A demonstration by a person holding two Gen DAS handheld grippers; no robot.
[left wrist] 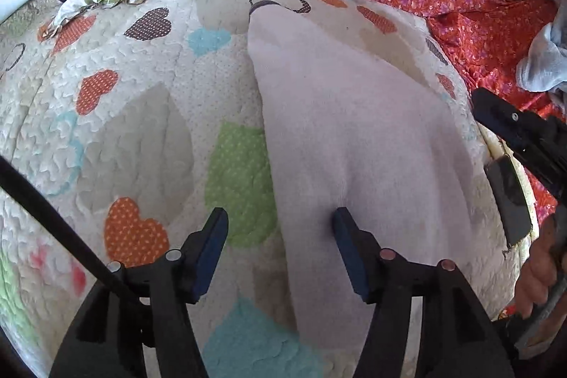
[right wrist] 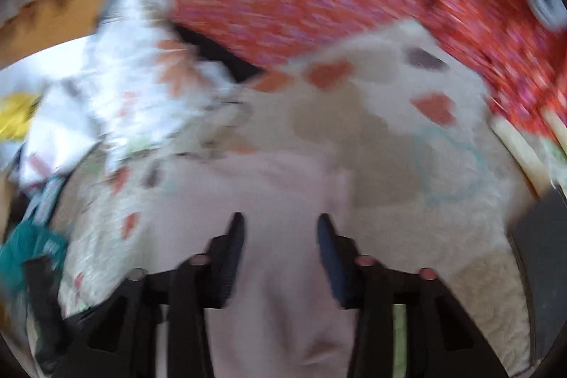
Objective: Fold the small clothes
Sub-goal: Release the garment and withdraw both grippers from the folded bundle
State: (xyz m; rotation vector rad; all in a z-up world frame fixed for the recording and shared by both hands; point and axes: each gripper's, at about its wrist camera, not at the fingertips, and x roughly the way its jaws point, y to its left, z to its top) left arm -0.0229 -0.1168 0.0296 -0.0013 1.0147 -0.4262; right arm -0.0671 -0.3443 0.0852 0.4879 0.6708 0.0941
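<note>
Pale pink garment (left wrist: 358, 137) lies flat on the heart-patterned quilt (left wrist: 141, 137) of the bed, its long left edge running between the blades of your left claw (left wrist: 280, 218), which hovers wide open, gripping nothing. Your right claw (right wrist: 281, 222), seen through motion blur, also gapes empty directly over the pink cloth. Judged from here, pinch only the top layer at the edge, then fold over smoothly, keeping the fabric taut.

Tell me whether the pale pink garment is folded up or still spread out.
Spread out. The pale pink garment lies flat in one long piece on the heart quilt, no visible fold; the open left gripper straddles its edge.
</note>
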